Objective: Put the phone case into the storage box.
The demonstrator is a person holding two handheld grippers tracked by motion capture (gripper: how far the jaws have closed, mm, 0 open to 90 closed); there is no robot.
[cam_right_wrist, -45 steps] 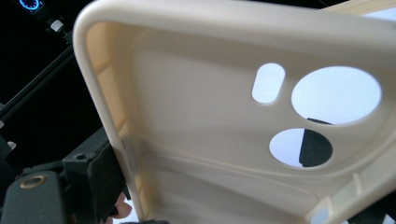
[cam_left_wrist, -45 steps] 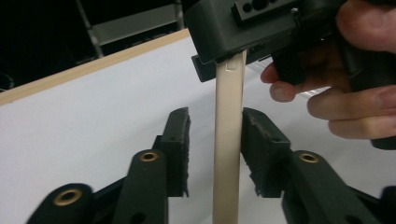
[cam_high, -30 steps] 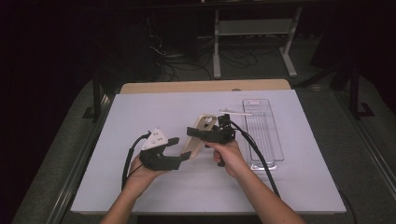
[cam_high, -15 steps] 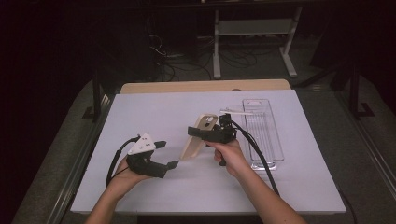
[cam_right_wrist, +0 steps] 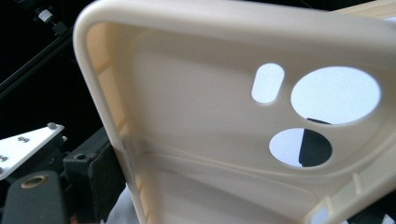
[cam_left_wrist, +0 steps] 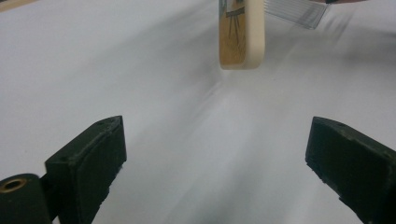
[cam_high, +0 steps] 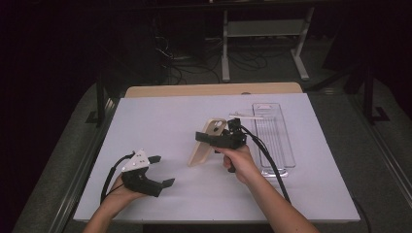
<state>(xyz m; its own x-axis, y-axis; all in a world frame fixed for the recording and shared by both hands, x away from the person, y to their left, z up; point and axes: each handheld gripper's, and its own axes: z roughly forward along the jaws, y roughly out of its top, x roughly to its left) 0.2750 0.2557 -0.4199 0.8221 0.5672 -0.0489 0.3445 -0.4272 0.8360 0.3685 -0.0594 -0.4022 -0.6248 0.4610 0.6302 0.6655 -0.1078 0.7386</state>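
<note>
White table cover point(cam_high: 184, 116) with the clear tray point(cam_high: 273, 141) as landmark. A cream phone case point(cam_high: 206, 141) stands tilted just left of the tray, clamped near its camera cut-outs by the right gripper point(cam_high: 214, 138). The left gripper point(cam_high: 163, 171), well left of the tray, has just been opening; its jaws stand wide and empty. Handover looks done; placing remains. Open cover lies between gripper and case.
</note>
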